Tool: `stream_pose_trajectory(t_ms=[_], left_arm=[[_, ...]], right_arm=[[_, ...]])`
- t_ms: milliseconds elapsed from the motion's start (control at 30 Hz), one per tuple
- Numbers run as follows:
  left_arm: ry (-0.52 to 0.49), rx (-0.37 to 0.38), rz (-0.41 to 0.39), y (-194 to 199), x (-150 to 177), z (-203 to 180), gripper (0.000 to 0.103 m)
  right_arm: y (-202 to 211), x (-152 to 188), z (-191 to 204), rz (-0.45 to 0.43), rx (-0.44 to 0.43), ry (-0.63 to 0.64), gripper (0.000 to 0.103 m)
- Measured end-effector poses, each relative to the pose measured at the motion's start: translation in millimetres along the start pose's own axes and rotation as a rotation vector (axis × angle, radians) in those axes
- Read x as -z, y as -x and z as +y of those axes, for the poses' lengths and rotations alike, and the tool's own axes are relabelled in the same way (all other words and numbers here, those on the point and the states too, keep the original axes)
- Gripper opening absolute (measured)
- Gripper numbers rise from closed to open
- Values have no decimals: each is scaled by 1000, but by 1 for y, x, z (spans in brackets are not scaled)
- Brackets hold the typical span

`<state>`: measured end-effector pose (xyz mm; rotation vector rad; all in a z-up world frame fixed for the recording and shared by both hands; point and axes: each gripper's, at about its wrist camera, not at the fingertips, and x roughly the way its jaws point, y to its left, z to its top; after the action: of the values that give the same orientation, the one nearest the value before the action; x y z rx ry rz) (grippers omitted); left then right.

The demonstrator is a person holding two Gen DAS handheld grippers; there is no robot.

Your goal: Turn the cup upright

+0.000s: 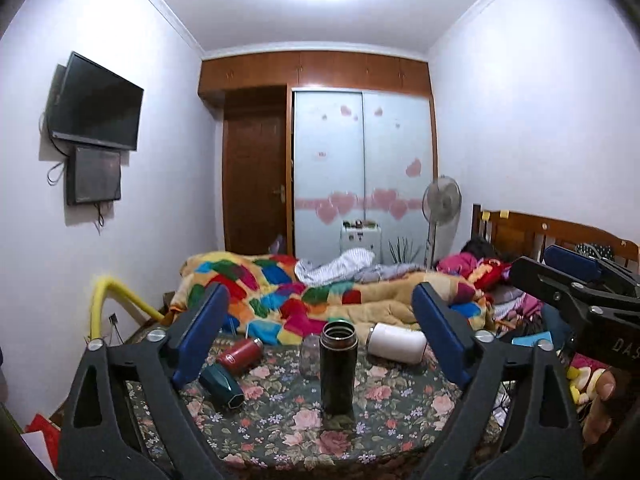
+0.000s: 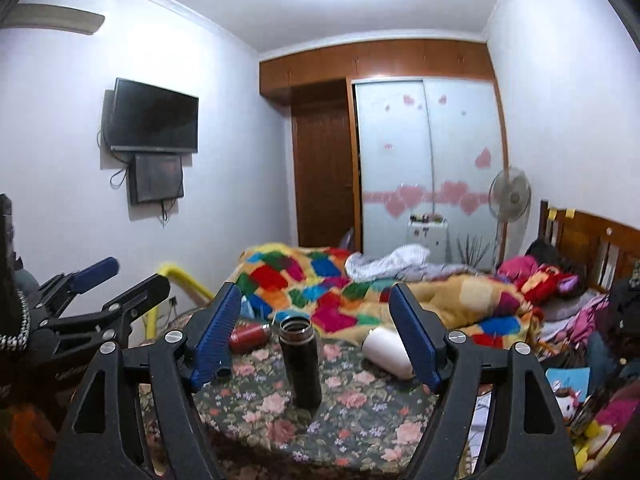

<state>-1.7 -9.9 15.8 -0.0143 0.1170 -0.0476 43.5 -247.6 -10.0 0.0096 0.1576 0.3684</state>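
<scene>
A tall black cup (image 1: 338, 368) stands upright with its mouth open on the floral cloth (image 1: 384, 420); it also shows in the right wrist view (image 2: 300, 360). A white cup (image 1: 396, 343) lies on its side behind it to the right, also seen in the right wrist view (image 2: 386, 351). A red cup (image 1: 239, 354) and a teal cup (image 1: 222, 386) lie on their sides to the left. My left gripper (image 1: 320, 332) is open and empty, well back from the black cup. My right gripper (image 2: 314, 336) is open and empty too.
A small clear glass jar (image 1: 310, 354) stands just behind the black cup. A colourful patchwork quilt (image 1: 280, 284) is heaped beyond the cloth. Clothes and toys (image 1: 520, 304) pile up at the right by a wooden headboard. A yellow rail (image 1: 116, 292) stands at the left.
</scene>
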Motion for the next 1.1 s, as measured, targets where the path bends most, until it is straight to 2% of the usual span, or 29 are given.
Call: stream_pose_trajectory(t_ms=[100, 133, 267, 300, 1100], left_arm=[[1, -10, -14, 9, 0, -1, 99], [3, -14, -16, 10, 0, -2, 103], [4, -32, -16, 13, 4, -3, 103], [4, -37, -16, 14, 5, -2, 103], [11, -45, -5, 18, 10, -4, 103]], right_arm=[[6, 0, 3, -24, 5, 0, 81], [7, 1, 4, -30, 10, 1, 86], [10, 5, 6, -43, 34, 2, 102], [14, 6, 7, -44, 40, 3, 103], [18, 14, 5, -16, 46, -4, 103]])
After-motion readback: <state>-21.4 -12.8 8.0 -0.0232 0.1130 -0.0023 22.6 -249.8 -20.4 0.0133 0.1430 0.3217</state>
